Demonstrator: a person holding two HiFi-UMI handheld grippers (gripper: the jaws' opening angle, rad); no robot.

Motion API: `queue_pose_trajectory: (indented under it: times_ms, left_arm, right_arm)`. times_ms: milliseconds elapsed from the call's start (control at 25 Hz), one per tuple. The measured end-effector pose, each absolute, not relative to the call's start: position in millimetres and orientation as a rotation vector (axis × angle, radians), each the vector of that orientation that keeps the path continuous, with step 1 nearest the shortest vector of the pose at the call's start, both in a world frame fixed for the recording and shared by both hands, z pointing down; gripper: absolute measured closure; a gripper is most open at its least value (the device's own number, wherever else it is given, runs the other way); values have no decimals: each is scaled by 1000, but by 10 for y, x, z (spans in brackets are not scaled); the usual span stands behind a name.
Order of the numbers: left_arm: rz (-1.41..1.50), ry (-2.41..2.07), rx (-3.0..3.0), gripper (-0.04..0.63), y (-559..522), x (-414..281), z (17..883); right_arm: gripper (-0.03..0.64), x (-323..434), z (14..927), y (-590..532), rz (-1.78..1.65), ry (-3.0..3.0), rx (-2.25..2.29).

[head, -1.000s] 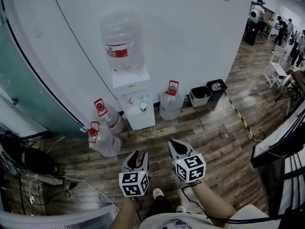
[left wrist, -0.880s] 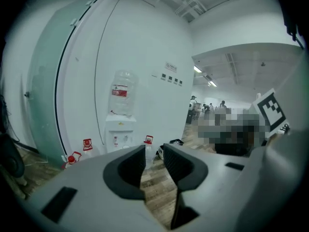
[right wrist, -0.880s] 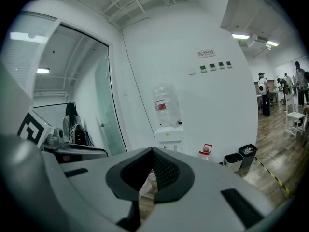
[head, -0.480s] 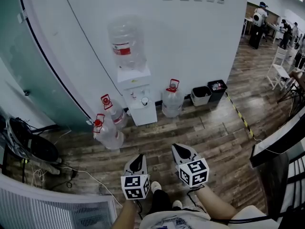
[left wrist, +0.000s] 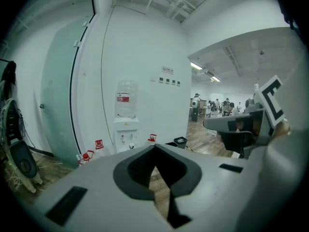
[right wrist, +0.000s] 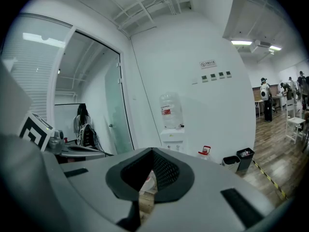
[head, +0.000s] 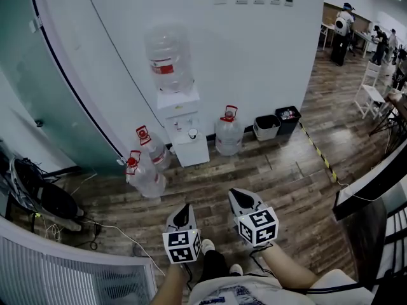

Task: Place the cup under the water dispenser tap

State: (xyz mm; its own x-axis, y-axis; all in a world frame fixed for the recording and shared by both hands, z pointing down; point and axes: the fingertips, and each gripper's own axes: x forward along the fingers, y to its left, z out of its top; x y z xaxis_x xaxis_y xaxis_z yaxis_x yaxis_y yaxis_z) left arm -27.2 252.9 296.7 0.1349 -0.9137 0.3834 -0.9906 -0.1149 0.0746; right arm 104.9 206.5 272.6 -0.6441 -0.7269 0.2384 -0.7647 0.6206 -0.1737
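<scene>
Well back across the wooden floor [head: 280, 170] from the water dispenser [head: 183, 122] now, farther than a second ago, with left gripper [head: 184, 208] and right gripper [head: 234, 194] drawn in near the body. Shut the left fingers [left wrist: 137, 166], lately apart, onto nothing; kept the right fingers [right wrist: 166, 170] together and empty too. Left the cup [head: 192, 134] in the dispenser's recess, presumably under a tap too small to see. Looks like placement done.

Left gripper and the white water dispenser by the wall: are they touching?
Apart. The head view shows the left gripper well short of the white water dispenser, wooden floor between them.
</scene>
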Motion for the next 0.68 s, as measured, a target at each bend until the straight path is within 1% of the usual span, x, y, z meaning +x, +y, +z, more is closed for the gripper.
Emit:
queue_pose_trajectory:
  times_ms: [360, 680]
  left_arm:
    - [309, -1829, 2117, 545, 2487, -233, 2950]
    - [336, -1815, 2131, 545, 2463, -180, 3009]
  right_arm:
    - [597, 1058, 2689, 2038, 395, -2698, 1253]
    - [597, 1095, 2762, 1990, 410, -2680, 1263]
